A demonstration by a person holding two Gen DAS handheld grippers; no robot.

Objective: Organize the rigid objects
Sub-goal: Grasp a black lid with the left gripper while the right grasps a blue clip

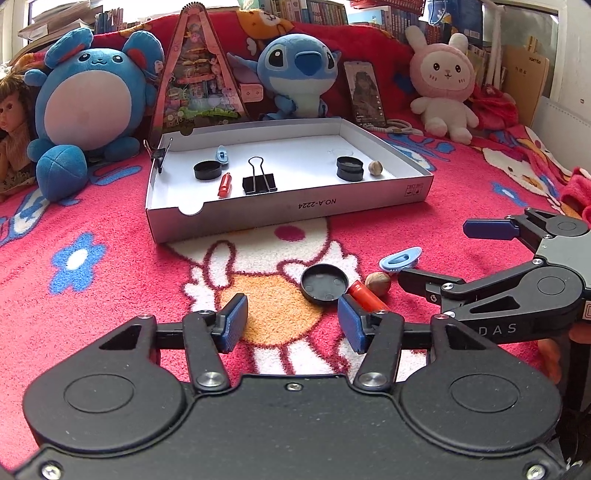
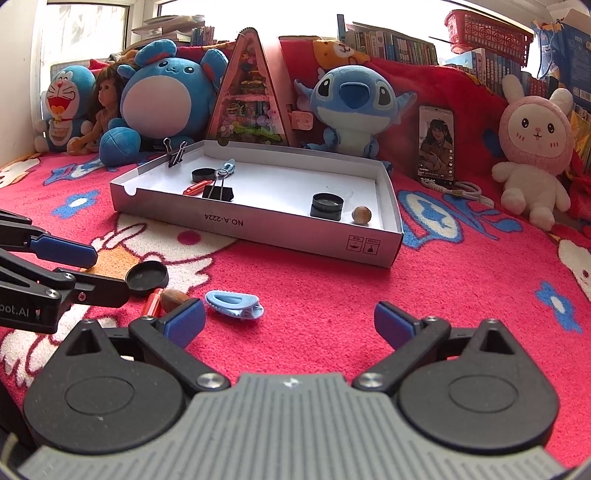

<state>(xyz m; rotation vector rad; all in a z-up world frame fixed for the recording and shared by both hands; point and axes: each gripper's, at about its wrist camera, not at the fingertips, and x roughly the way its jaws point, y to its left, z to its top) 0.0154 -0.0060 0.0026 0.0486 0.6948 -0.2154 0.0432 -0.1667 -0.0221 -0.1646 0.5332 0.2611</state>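
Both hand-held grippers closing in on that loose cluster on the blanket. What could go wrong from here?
1. The black cap, red tube and nut lie bunched together; the left hand-held gripper may grab or nudge two at once.
2. The right hand-held gripper is crowding the same spot, so they may collide.
3. The nut could roll on the soft blanket.

A red cartoon-print blanket [image 2: 332, 295] covers the surface. Plush toys line the back: a blue Stitch [image 2: 354, 107], a pink bunny [image 2: 532, 147], a Doraemon [image 2: 66, 103]. Bookshelves [image 2: 399, 48] stand behind, with a bright window [image 2: 92, 33] at left.
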